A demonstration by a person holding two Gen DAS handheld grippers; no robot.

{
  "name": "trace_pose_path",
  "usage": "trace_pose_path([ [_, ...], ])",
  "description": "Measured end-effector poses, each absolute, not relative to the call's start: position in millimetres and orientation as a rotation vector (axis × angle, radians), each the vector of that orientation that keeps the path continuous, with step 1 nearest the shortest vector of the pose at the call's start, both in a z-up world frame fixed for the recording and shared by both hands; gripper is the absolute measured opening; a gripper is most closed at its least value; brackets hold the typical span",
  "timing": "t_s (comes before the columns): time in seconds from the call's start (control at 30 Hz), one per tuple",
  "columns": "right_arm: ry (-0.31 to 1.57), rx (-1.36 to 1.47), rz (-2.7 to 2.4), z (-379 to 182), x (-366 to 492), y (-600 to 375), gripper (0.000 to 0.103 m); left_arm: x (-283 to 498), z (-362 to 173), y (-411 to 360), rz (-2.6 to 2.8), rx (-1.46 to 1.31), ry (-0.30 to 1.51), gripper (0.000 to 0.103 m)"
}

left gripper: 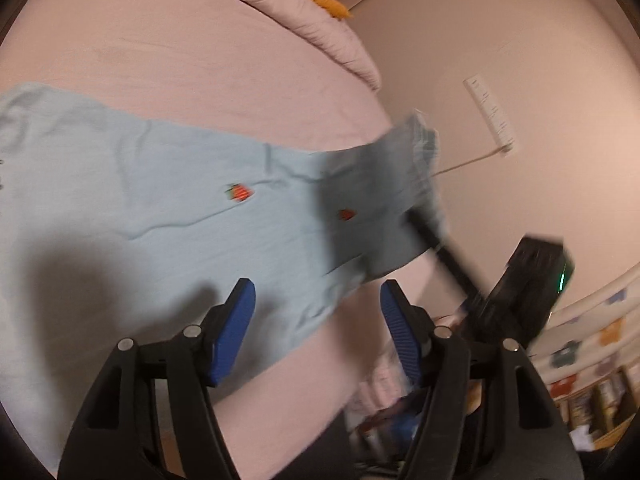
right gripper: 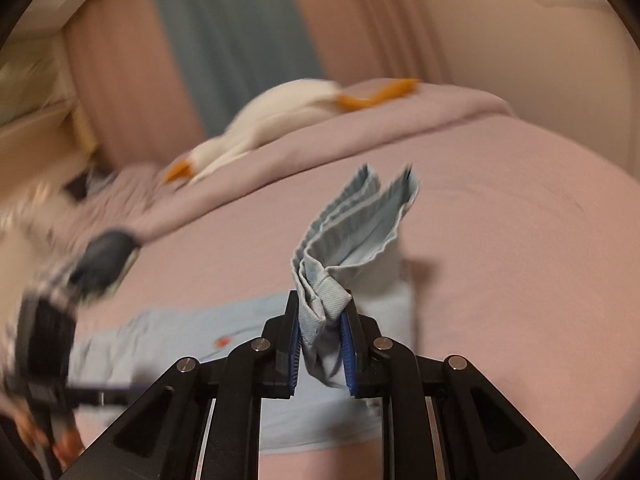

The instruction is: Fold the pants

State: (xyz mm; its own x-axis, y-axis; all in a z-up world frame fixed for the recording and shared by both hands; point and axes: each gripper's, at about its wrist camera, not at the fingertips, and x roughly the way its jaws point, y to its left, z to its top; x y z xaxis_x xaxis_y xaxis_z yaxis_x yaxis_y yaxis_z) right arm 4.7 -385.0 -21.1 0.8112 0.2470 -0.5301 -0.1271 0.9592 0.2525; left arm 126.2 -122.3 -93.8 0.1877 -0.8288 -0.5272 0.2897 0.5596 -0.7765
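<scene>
Light blue pants (left gripper: 168,200) with small red strawberry prints lie stretched on the pink bed. My left gripper (left gripper: 318,292) is open and empty, hovering just above the pants' near edge. My right gripper (right gripper: 322,308) is shut on the pants' bunched cuff end (right gripper: 320,284) and lifts it off the bed; the ribbed hem fans out above the fingers. In the left wrist view the right gripper (left gripper: 416,220) shows blurred, holding the lifted end of the pants at the right.
A pink bed (left gripper: 180,60) carries a rolled pink quilt (right gripper: 360,128) and a white plush goose (right gripper: 280,112) at its far side. A wall with a white power strip (left gripper: 490,114) lies to the right. Curtains (right gripper: 224,32) hang behind.
</scene>
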Motion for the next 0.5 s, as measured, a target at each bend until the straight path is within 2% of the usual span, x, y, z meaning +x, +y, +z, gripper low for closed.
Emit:
trace_pose_path([
  [0.13,0.625,0.025,0.28,-34.8,-0.8,-320.7,0.02,136.2,-98.2,-128.9,-0.876,-0.638,1.128,0.065],
  [0.33,0.708,-0.047,0.408,-62.0,-5.7,-267.3,0.02,143.2,-130.4,-110.0,-0.853,-0.788,1.189,0.063],
  [0.37,0.713,-0.061,0.416,-63.3,-5.8,-261.2,0.02,143.0,-134.3,-105.2,-0.828,-0.782,1.193,0.059],
  [0.4,0.719,-0.066,0.436,-63.9,-6.9,-256.2,0.02,143.2,-137.9,-97.5,-0.807,-0.785,1.189,0.043],
  [0.43,0.72,-0.068,0.456,-63.6,-7.8,-251.5,0.02,144.1,-139.0,-92.0,-0.801,-0.794,1.184,0.033],
  [0.47,0.717,-0.077,0.47,-62.8,-8.1,-245.5,0.02,144.5,-138.6,-89.1,-0.793,-0.798,1.175,0.031],
  [0.5,0.718,-0.1,0.481,-61.9,-7.7,-237.2,0.02,143.6,-134.7,-83.3,-0.779,-0.784,1.154,0.02],
])
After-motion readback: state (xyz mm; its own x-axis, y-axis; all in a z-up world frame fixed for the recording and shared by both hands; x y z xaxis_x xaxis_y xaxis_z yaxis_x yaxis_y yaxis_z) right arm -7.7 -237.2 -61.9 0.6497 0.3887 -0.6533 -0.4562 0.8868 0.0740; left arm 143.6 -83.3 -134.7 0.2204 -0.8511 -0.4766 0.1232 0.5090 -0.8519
